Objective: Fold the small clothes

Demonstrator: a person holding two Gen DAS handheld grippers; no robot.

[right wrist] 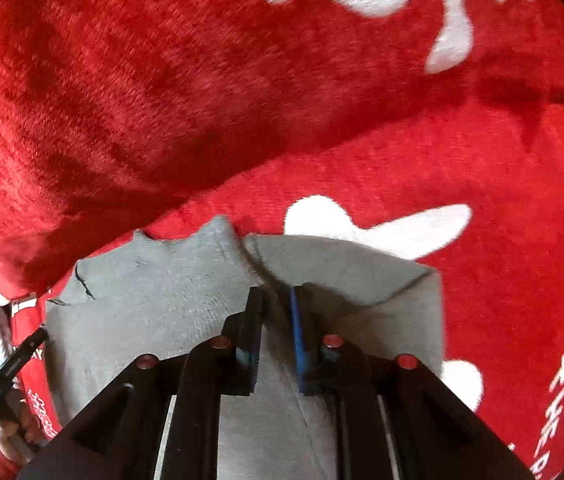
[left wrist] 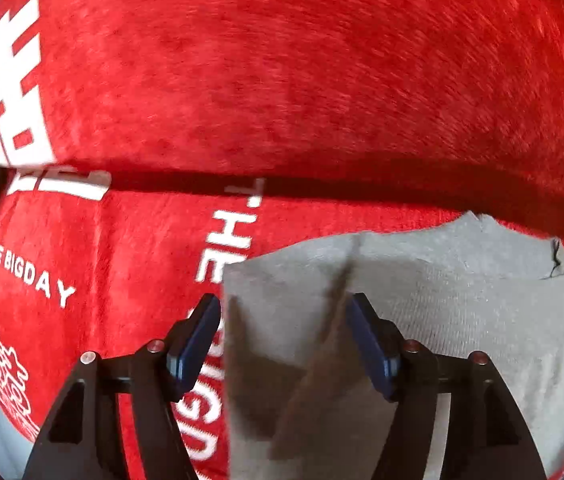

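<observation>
Now, near to far:
Left gripper (left wrist: pixel 282 308): pointing steeply down, blue pads standing wide; a raised ridge of the grey garment (left wrist: pixel 461 320) runs up between them, and neither pad can be seen pressing on it
Right gripper (right wrist: pixel 276 300): also steeply down, jaws narrow, with a pinched crease of the grey cloth rising in the slim gap — the cloth looks nipped there, though the contact itself is hard to make out
Grey garment: lies flat on the red plush blanket (left wrist: pixel 282 80), directly under both sets of fingers; its far edge is ragged, with a short dark thread showing near the far right in the left view
Key relation: the garment's long axis seems to run left to right, with one gripper over each end; the right one is the closer to a real hold
Judgement: the left fingers would need to close on their ridge before both ends can be lifted together
Beyond: a thick fold of red blanket with white lettering rises at the far side — nothing else lies on it
</observation>
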